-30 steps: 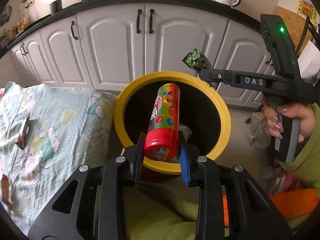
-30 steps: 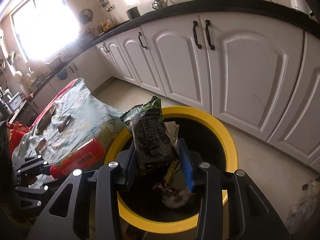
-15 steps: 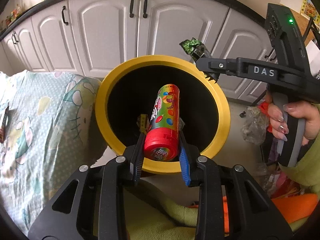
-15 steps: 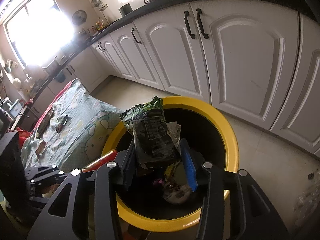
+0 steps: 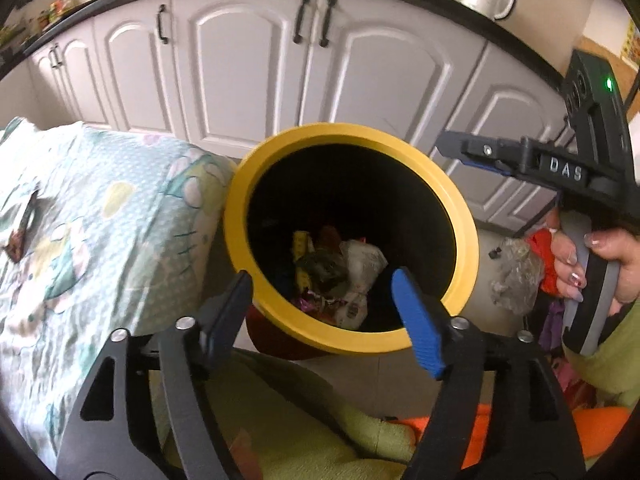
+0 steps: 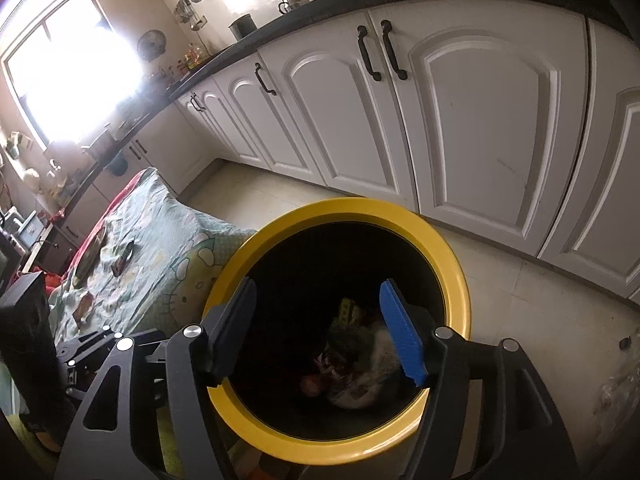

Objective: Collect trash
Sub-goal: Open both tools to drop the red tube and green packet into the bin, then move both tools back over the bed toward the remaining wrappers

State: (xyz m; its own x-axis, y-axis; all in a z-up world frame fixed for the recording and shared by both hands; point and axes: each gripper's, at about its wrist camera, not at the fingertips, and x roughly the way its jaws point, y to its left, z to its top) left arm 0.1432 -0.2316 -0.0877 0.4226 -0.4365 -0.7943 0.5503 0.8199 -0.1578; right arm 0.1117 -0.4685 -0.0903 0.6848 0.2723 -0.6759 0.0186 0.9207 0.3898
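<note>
Both jaws have just been opening: the left hand-held gripper [image 5: 320, 308] and right hand-held gripper [image 6: 316, 320] now hang released and empty above the bin [image 5: 460, 216], the candy tube and wrapper gone from them.

I see daylight flooding from the window [image 6: 68, 76], blown out to white glare that washes the counter beside it. The bin [image 5: 464, 240] interior reads nearly black, its contents dim and soft. Fisheye bending curves the cabinets [image 6: 480, 120]; dark vignette rims both views; slight motion blur throughout.
</note>
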